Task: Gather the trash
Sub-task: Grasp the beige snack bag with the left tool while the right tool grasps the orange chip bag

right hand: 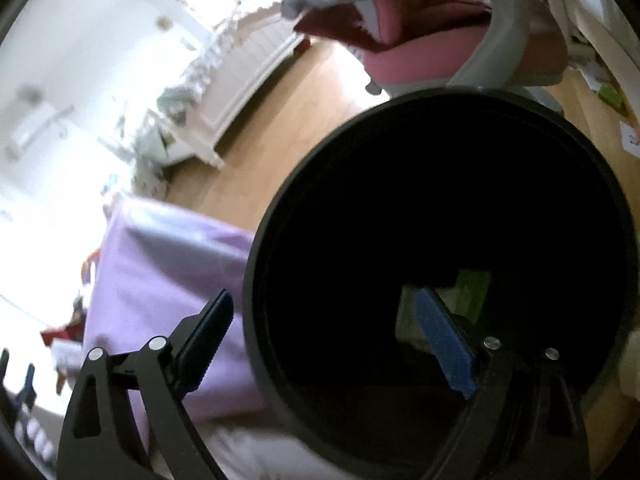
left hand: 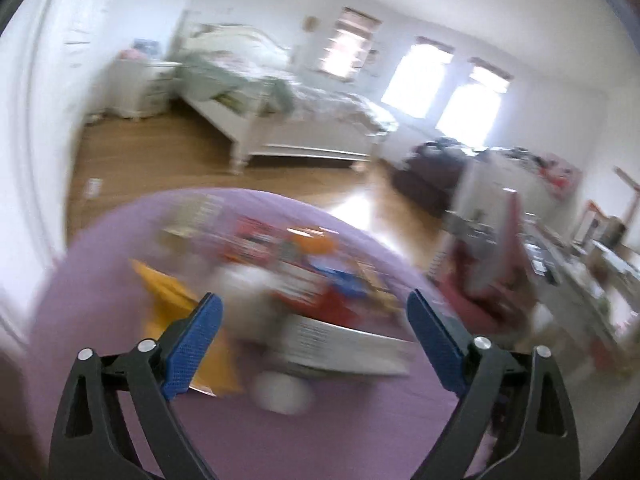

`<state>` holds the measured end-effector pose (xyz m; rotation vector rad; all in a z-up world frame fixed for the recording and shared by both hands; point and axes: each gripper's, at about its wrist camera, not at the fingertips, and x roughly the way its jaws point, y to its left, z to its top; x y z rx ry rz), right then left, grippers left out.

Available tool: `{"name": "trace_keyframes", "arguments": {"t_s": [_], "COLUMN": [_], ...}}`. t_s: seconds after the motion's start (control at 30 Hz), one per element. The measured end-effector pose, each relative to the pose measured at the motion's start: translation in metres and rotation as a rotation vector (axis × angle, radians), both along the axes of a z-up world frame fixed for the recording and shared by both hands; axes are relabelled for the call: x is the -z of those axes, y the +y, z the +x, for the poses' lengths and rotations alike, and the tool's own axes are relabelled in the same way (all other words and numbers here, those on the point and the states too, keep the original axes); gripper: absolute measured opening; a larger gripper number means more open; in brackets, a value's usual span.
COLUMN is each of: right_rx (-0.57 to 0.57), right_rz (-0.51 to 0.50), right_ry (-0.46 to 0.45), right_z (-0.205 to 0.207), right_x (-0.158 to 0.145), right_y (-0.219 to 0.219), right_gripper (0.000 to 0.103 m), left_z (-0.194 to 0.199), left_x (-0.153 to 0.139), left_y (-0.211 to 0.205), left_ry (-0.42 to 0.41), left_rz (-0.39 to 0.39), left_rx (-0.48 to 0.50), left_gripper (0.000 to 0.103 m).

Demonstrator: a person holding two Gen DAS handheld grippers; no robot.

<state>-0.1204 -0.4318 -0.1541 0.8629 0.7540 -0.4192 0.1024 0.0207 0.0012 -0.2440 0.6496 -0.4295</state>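
A heap of trash lies on the purple-covered counter, blurred in the left wrist view: red and blue printed wrappers at the middle and far side, a yellow wrapper at the left, a silver-grey flat packet nearest, and a white round lump in front of it. The left gripper hovers over the near side of the heap with its fingers spread wide, holding nothing; the silver packet lies between them.

To the right of the counter stands a round black bin, its mouth dark, with something green and pale dimly showing inside. The right gripper is above it, fingers spread and empty, one over the purple cloth and the other over the bin's opening.

Beyond are a wooden floor, a white bed on the far side, bright windows and a pink chair.
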Motion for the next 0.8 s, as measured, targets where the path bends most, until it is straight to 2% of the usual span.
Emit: {"name": "trace_keyframes", "arguments": {"t_s": [0.1,0.23,0.27,0.37,0.43,0.47,0.53,0.63,0.73,0.8], "right_rx": [-0.037,-0.156,-0.228,-0.405,-0.504,-0.558,-0.668,-0.769,-0.786,-0.8], "right_rz": [-0.037,-0.152,-0.18,-0.186,-0.184,-0.187,-0.18,-0.211,-0.189,-0.238], "right_ry": [0.053,-0.049,-0.101,-0.172,-0.178,-0.146,-0.108,0.022,0.115,0.167], "right_z": [0.006,0.05,0.078,0.15,0.199,0.233,0.283,0.363,0.402,0.424], "right_x": [-0.023,-0.086,-0.111,-0.156,-0.175,-0.183,-0.187,-0.17,-0.146,-0.136], "right_y": [0.025,0.067,0.085,0.124,0.147,0.161,0.185,0.219,0.239,0.252], "right_gripper": [0.091,0.091,0.091,0.091,0.092,0.092,0.092,0.092,0.092,0.091], "left_z": [0.036,0.096,0.111,0.156,0.173,0.186,0.199,0.208,0.208,0.206], "left_x": [0.003,0.016,0.021,0.041,0.05,0.056,0.066,0.07,0.073,0.076], "left_y": [0.029,0.034,0.03,0.02,0.021,0.018,0.025,0.026,0.022,0.024], "left_ry": [0.034,0.116,0.141,0.207,0.239,0.275,0.336,0.355,0.357,0.343], "left_rz": [0.045,0.073,0.081,0.161,0.197,0.213,0.216,0.217,0.261,0.253], "left_rx": [-0.038,-0.013,0.002,0.024,0.017,0.011,0.01,0.018,0.031,0.031], "left_gripper": [0.093,0.093,0.093,0.093,0.092,0.089,0.077,0.072,0.045,0.044]}}
